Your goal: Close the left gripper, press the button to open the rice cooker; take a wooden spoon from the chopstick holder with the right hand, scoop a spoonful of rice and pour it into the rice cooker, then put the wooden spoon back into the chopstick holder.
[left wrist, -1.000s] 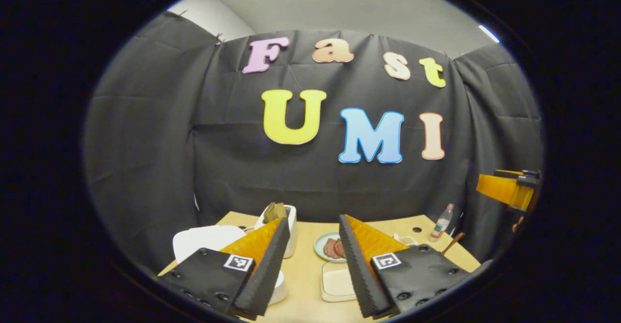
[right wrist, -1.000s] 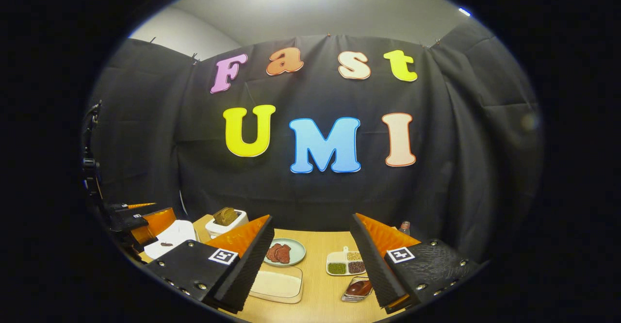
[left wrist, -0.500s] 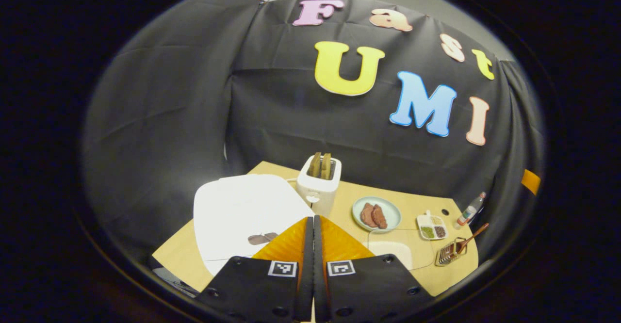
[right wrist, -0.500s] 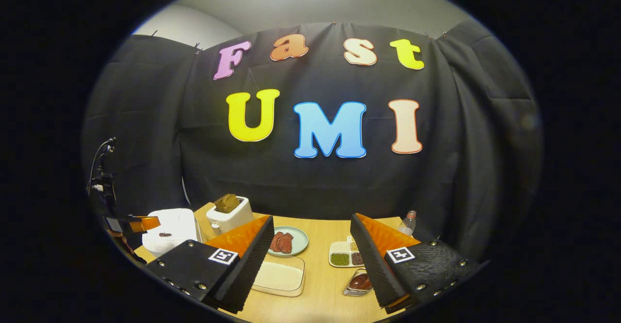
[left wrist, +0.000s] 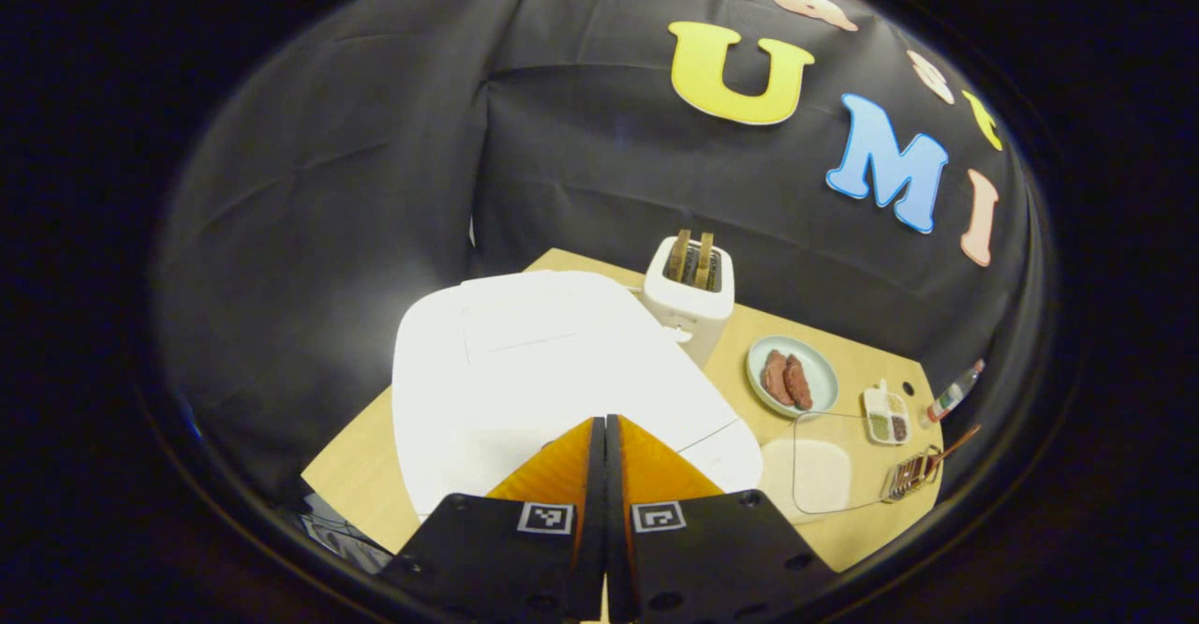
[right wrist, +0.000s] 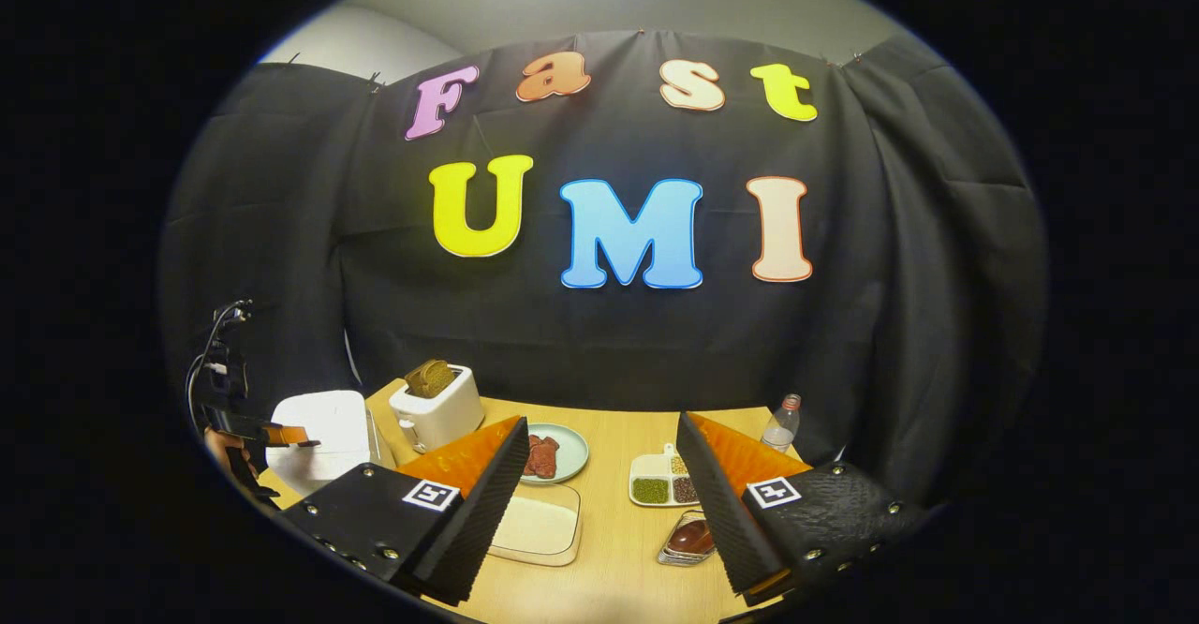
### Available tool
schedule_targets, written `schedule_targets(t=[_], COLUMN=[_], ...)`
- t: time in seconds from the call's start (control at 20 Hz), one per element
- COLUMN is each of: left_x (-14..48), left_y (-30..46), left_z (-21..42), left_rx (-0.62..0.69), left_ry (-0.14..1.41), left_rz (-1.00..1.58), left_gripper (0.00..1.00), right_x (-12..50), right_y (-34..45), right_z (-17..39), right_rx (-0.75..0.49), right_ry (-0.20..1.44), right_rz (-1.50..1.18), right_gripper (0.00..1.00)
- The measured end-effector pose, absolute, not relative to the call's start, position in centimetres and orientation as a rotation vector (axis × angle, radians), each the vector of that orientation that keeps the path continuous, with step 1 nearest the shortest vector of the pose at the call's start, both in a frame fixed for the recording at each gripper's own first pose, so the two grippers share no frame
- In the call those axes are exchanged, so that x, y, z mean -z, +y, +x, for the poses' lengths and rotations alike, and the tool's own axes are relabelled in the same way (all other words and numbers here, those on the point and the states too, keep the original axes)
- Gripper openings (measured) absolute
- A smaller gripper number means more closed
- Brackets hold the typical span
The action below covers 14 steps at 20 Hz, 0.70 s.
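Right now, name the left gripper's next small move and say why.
Probably ease the left gripper down onto the rice cooker to press its button. Its fingers are together, it sits right over the white lid, and the lid is still down. The button itself is not visible past the fingers.

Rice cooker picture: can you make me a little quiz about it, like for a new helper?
1. True or false: the rice cooker lid is up.
2. What sticks out of the toaster? A. bread slices B. spoons C. a bottle
3. Fill in: the left gripper is shut; the right gripper is ____.

Key: 1. False, the lid is down. 2. A. 3. open, holding nothing.
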<state>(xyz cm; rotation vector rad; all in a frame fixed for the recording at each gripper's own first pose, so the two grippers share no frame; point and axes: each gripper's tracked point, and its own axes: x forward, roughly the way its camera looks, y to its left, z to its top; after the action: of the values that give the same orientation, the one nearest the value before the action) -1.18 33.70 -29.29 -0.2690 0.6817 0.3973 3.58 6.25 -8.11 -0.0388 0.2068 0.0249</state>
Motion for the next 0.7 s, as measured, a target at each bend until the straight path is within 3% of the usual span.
schedule_targets(t=[0.35, 0.7], left_x=[30.1, 30.2], left_y=[33.8, 33.9], left_z=[-0.9, -2.0], left_rx=[-0.418, -0.449], left_ry=[0.726, 0.738], left_rz=[-0.214, -0.342], left_gripper=[0.09, 0.08], right_x=[8.7, 8.9], right_y=[5.9, 6.5], right_z=[3.9, 4.1], right_rx=[-0.021, -0.052], right_ry=[0.223, 0.222], right_rz=[-0.029, -0.023], right_gripper=[0.96, 0.96])
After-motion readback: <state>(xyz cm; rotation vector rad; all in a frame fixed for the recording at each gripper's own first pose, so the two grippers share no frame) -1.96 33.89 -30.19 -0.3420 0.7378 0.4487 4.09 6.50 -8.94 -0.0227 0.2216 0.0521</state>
